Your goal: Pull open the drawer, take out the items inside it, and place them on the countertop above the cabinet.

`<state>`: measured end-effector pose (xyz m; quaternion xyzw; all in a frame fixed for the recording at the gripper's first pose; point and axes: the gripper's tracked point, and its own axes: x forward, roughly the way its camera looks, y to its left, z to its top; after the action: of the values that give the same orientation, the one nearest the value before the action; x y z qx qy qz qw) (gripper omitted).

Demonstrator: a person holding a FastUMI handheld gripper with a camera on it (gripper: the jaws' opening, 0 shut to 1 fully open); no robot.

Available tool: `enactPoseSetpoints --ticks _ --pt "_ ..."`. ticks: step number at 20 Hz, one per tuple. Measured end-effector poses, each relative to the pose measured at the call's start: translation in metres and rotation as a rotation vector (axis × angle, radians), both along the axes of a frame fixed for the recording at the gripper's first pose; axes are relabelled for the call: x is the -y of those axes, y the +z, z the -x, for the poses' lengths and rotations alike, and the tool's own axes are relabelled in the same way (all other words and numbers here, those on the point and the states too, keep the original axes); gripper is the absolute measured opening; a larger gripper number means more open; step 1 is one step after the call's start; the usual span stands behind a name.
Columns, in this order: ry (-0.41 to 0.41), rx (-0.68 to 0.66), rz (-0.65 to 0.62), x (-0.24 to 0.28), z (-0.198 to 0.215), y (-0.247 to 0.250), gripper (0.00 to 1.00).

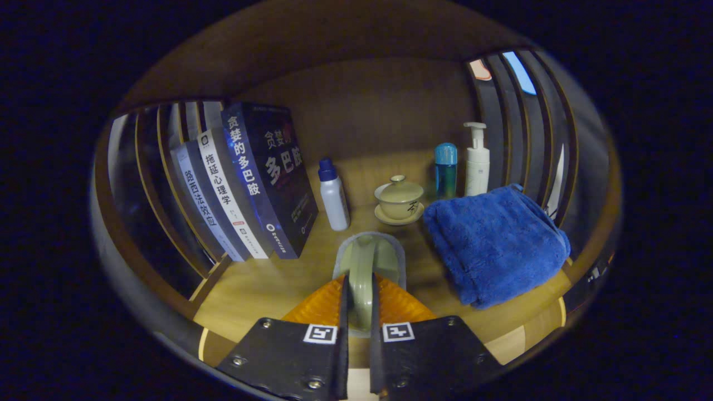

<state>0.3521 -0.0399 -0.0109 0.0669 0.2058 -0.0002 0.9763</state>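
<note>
A hand-held gripper point(359, 312) grasps a pale green ceramic spoon point(367, 267) by its handle, both fingers pressed against its sides, with the bowl end pointing forward just above the wooden countertop point(262, 284) near its front edge. The spoon appears to be an item from the drawer on its way to being set down; whether it already touches the wood cannot be told. Just beyond and beside the fingers, a folded blue towel point(496, 245) lies along the countertop's right side, close to the spoon's bowl. Farther in, toward the middle, a white bottle with a blue cap point(333, 197) stands upright, and beside it a lidded tea bowl on a saucer point(399, 200). On the left side a row of books point(250, 184) leans against a slatted side panel point(156, 184). Near the back right corner stand a teal bottle point(445, 170) and a white pump bottle point(477, 159). The risk, judging from this crowding: the glazed handle could slip between the fingers, or a forward push on release could knock the spoon into the tea bowl or white bottle, tipping or chipping them.
</note>
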Motion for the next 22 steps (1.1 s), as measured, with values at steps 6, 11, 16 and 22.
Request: enactPoseSetpoints --ticks 6,11,16,22 --pt "-0.023 0.010 0.021 0.002 -0.006 -0.005 0.18" --pt "-0.041 0.020 0.080 0.008 0.005 -0.004 0.24" --pt "-0.070 0.043 0.049 0.002 0.043 0.011 0.78" --pt "-0.046 0.051 0.041 -0.005 0.113 0.031 1.00"
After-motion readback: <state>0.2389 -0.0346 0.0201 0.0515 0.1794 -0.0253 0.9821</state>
